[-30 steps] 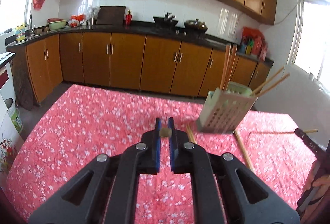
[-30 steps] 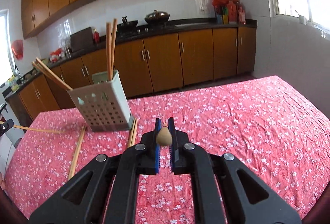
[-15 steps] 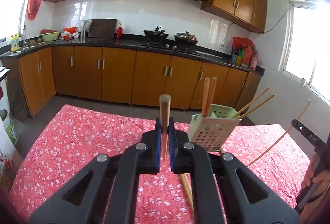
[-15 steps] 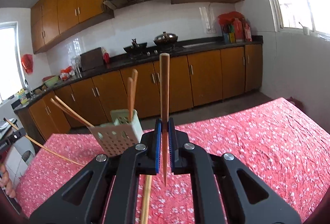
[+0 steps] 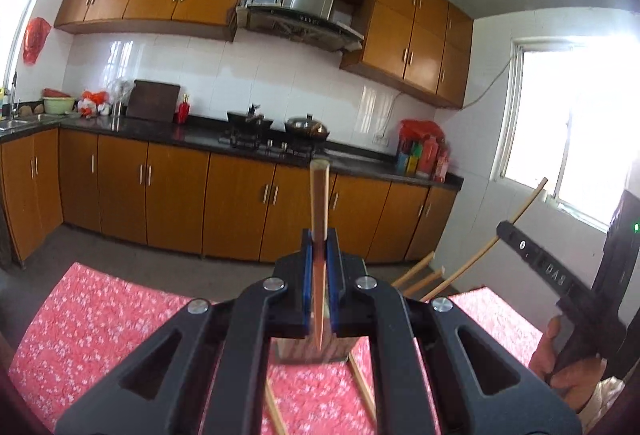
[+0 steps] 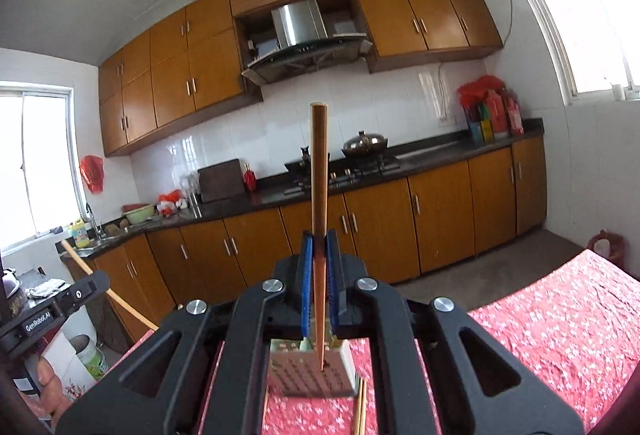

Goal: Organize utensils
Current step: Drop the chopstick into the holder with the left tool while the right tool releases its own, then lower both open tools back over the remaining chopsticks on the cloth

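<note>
Risk: both grippers, left (image 5: 320,275) and right (image 6: 320,275), pinch a chopstick (image 6: 319,215) upright above the holder (image 6: 312,371); tip alignment looks blurry, could miss and tip it.

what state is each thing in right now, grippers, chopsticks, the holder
left gripper: shut on a chopstick
left chopstick: upright, tip pointing down
right gripper: shut on a chopstick
right chopstick: upright, tip down over the holder
utensil holder: standing on the red cloth
loose chopsticks: lying flat on the cloth beside the holder
</note>
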`<state>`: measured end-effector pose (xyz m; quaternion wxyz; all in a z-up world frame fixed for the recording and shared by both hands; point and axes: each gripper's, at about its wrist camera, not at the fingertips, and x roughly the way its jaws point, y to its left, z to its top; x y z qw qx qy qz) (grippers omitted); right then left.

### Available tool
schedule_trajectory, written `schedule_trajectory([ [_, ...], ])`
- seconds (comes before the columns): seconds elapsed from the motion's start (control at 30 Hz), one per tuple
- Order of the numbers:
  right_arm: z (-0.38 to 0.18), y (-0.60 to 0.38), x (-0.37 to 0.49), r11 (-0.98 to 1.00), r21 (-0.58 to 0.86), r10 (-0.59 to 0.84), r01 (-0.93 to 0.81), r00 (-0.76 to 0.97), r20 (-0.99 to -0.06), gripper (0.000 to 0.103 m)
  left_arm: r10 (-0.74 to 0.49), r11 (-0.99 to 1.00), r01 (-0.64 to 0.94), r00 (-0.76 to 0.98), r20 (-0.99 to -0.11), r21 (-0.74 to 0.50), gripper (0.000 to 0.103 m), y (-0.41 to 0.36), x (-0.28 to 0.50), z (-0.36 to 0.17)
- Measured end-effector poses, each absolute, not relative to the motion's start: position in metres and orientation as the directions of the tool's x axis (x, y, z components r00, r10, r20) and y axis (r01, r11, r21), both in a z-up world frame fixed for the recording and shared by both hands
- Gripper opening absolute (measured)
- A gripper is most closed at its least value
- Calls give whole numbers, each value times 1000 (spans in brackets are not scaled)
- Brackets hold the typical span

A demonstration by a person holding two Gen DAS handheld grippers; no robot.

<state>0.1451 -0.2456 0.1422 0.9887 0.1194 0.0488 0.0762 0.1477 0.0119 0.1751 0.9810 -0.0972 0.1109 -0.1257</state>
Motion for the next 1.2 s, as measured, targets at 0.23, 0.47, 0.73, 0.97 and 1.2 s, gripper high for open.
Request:
schedule_trajectory([
  [0.23, 139, -237, 172, 960, 245, 153, -133, 986, -64, 7, -211, 953, 183, 973, -98, -240, 7, -1, 181, 193],
  [0.47, 123, -227, 202, 965, 237, 145, -114, 983, -115, 7, -187, 964, 160, 976, -116, -210, 7, -18, 216, 167],
  [0.73, 103, -227, 211, 972, 218, 134, -88, 969, -207, 20, -204, 965, 164, 959, -194, -204, 25, -20, 238, 142],
  [0.97, 112, -243, 183, 976, 210, 106, -64, 975, -195, 36, -161, 966, 116, 969, -187, -231, 27, 4, 212, 151],
  [1.2, 70, -269, 158, 981, 194, 61, 8, 937, -345, 36, -80, 976, 14, 951, -299, -217, 33, 44, 172, 112],
])
